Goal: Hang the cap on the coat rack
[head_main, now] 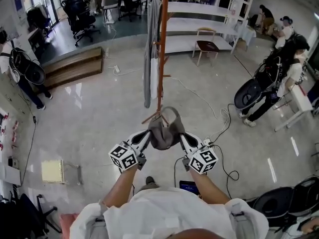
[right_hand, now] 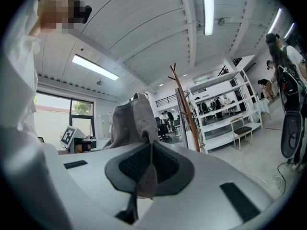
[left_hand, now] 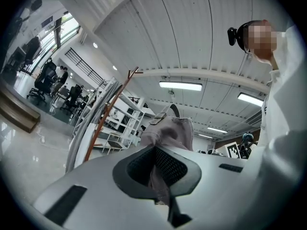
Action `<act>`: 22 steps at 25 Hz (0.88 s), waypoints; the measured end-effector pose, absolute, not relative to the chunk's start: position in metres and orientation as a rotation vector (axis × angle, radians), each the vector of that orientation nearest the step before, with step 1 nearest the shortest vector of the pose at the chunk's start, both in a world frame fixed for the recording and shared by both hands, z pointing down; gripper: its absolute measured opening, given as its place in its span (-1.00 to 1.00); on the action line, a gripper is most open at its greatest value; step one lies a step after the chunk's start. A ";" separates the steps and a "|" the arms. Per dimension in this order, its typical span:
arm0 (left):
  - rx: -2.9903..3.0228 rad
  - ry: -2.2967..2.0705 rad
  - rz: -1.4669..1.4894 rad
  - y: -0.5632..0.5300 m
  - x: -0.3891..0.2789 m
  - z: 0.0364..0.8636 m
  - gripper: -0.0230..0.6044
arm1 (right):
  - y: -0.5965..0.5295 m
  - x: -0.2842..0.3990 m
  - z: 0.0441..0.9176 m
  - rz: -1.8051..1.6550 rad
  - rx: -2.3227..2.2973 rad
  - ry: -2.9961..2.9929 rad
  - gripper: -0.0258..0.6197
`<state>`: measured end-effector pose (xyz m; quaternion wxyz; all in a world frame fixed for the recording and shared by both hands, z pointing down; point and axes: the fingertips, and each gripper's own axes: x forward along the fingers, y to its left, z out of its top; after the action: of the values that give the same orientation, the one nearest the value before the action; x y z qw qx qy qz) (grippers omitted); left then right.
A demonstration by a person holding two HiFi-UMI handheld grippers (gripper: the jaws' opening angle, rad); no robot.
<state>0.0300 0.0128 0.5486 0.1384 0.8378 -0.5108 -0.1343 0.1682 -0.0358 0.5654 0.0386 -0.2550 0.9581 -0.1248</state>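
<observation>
The left gripper point(head_main: 148, 134) and right gripper point(head_main: 182, 136) are each closed tight on an edge of the grey cap point(head_main: 165, 129), carried up to the coat rack point(head_main: 161, 49) (approach stage, apparently), so next it needs lifting onto a peg point(head_main: 149, 118).

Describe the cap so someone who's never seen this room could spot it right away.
Find the tall orange coat rack in the middle of the room. Near its lower pegs, the left gripper and right gripper each pinch one side of a crumpled grey-brown cap. Unlike the long grey and white garments hanging on the rack, it is small, bunched and not hung.
</observation>
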 end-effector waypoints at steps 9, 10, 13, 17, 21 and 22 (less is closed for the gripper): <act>2.467 -1.472 -0.368 -0.041 -0.065 0.532 -0.87 | -0.091 0.073 0.550 -0.335 -0.776 2.917 -0.83; 2.468 -1.476 -0.362 -0.044 -0.074 0.530 -0.87 | -0.094 0.064 0.549 -0.331 -0.772 2.916 -0.83; 2.466 -1.485 -0.367 -0.057 -0.092 0.523 -0.87 | -0.103 0.046 0.543 -0.321 -0.768 2.921 -0.83; 2.463 -1.493 -0.372 -0.088 -0.108 0.506 -0.87 | -0.130 0.031 0.525 -0.308 -0.773 2.936 -0.83; 2.464 -1.499 -0.372 -0.123 -0.136 0.489 -0.87 | -0.162 0.004 0.507 -0.295 -0.780 2.936 -0.83; 2.467 -1.500 -0.371 -0.129 -0.142 0.489 -0.87 | -0.169 -0.003 0.509 -0.292 -0.779 2.930 -0.83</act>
<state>-0.1425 -0.1294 0.4891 0.1149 0.8418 -0.5119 -0.1266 -0.0030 -0.1689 0.5087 0.0480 -0.2555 0.9609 -0.0958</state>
